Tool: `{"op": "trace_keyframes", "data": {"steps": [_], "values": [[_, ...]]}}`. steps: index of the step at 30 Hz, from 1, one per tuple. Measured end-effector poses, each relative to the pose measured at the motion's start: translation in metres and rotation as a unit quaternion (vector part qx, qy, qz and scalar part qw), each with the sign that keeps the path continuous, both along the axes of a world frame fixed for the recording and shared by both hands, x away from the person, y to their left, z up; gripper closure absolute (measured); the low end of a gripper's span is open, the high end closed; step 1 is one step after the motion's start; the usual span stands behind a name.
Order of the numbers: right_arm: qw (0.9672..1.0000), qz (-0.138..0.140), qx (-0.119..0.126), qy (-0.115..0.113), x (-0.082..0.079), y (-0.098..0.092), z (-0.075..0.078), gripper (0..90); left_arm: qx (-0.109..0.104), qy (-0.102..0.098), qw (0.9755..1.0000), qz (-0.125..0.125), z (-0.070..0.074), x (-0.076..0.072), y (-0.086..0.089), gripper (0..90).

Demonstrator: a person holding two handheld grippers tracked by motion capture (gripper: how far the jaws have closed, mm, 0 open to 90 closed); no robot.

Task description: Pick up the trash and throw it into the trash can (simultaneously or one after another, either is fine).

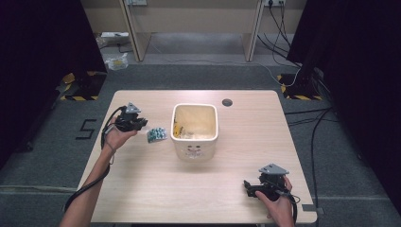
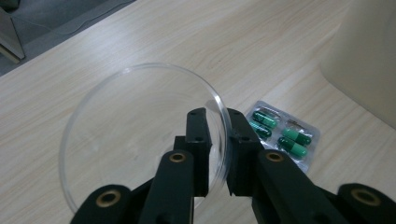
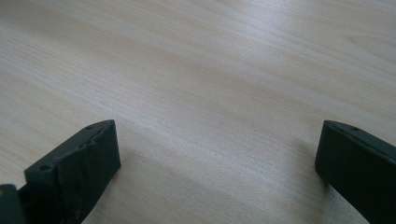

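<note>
At 9 o'clock on the table (image 1: 142, 194), my left gripper (image 2: 215, 122) is clamped on 1 clear round dish (image 2: 116, 135): jaws pinch its rim, one inside, one outside, dish sticking out toward 10 o'clock in the left gripper view. Dish looks empty, held off the wood; how high I can't tell. 1 blister pack (image 2: 282, 135) lies flat on the table just past the jaws at 3 o'clock in that view, 4 green capsules counted in it. From the high view the same pack (image 1: 156, 135) sits betw. my left gripper (image 1: 130, 120) and 1 cream bin (image 1: 194, 151), close to the bin's 9 o'clock wall, not touching it. Bin is mid-table, upright, some packaging inside incl. sth yellow; count not readable. My right gripper (image 1: 250, 187) is at 5 o'clock near the front edge, well apart from bin and pack. Its jaws stand wide apart in the right gripper view (image 3: 217, 154), nothing betw. them, bare wood underneath. 2 grippers, 1 dish, 1 pack, 1 bin.
</note>
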State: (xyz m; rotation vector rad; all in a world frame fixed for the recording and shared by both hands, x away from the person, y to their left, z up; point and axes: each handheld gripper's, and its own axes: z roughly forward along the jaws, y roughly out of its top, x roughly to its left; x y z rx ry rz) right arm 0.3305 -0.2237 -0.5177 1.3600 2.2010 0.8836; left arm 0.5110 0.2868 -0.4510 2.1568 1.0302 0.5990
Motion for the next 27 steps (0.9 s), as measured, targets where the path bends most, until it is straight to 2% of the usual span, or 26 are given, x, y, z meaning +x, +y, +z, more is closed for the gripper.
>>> {"op": "trace_keyframes", "data": {"steps": [8, 14, 23, 24, 25, 26, 27], "values": [[1.0000, 0.000, 0.000, -0.001, 0.000, 0.000, 0.000, 0.3, -0.005, -0.019, 0.9998, 0.001, 0.018, -0.009, 0.008, 82.6], [1.0000, 0.000, 0.000, -0.001, 0.000, 0.000, 0.000, 0.3, -0.017, -0.032, 0.9993, -0.005, 0.035, -0.019, 0.011, 82.7], [1.0000, 0.000, 0.000, -0.001, 0.000, 0.000, 0.000, 0.3, -0.028, -0.049, 0.9977, -0.038, 0.070, -0.037, 0.004, 82.6], [1.0000, 0.000, 0.000, -0.001, 0.000, 0.000, 0.000, 0.3, -0.024, -0.057, 0.9972, -0.043, 0.074, -0.038, 0.004, 82.6], [1.0000, 0.000, 0.000, -0.001, 0.000, 0.000, 0.000, 0.3, -0.028, -0.054, 0.9971, -0.046, 0.079, -0.041, 0.002, 82.5], [1.0000, 0.000, 0.000, 0.000, 0.000, 0.000, 0.000, 0.3, -0.026, -0.060, 0.9965, -0.052, 0.082, -0.042, 0.000, 82.5], [1.0000, 0.000, 0.000, 0.000, 0.000, 0.000, 0.000, 0.3, -0.029, -0.056, 0.9966, -0.053, 0.086, -0.045, -0.002, 82.5]]}}
